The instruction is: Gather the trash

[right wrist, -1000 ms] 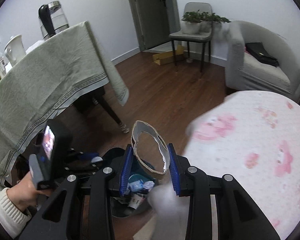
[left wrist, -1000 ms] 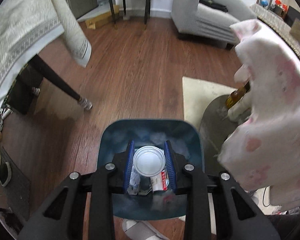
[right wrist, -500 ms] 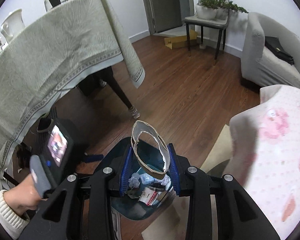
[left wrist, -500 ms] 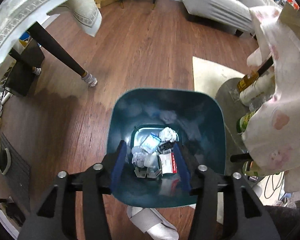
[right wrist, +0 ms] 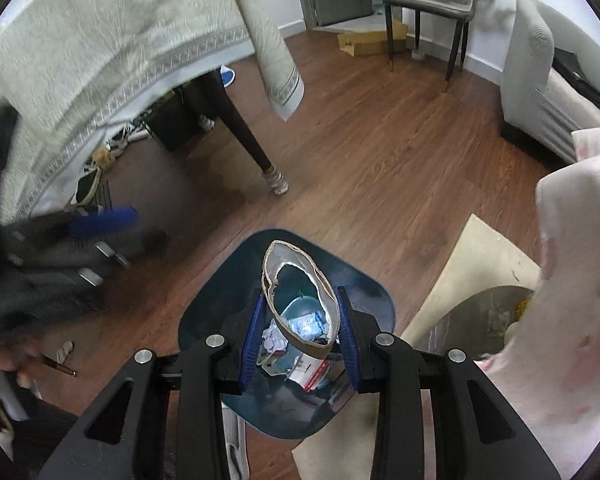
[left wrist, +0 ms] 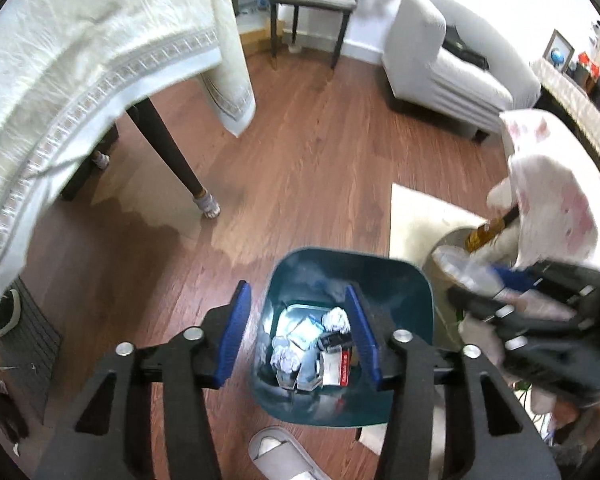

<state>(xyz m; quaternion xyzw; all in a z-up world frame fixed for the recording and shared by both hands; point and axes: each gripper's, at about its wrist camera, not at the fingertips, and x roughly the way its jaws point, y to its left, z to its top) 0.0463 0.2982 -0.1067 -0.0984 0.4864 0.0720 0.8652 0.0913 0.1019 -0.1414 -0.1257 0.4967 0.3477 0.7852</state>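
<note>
The left gripper (left wrist: pixel 298 330) now hangs with its blue fingers spread wide and nothing between them; a second ago they pinched a plastic cup, which has gone, and since half a second ago the view has pulled back from the teal trash bin (left wrist: pixel 408 276). The bin stands on the wood floor (left wrist: pixel 312 160) directly under both grippers, holding crumpled paper (left wrist: pixel 336 318) and small packets. The right gripper (right wrist: pixel 300 334) remains clenched on the torn paper bowl (right wrist: pixel 292 276), held over the bin's mouth as before.

A grey slipper (left wrist: pixel 276 456) lies against the bin's near rim. Beside its right edge is a cream rug (right wrist: pixel 488 264), and a pink-spotted cloth (right wrist: pixel 572 280) hangs over it. Beyond the bin's far rim a dark table leg (left wrist: pixel 168 152) stands under the draped tablecloth (left wrist: pixel 80 52). Further still are a chair (right wrist: pixel 424 4) and a grey sofa (left wrist: pixel 448 64).
</note>
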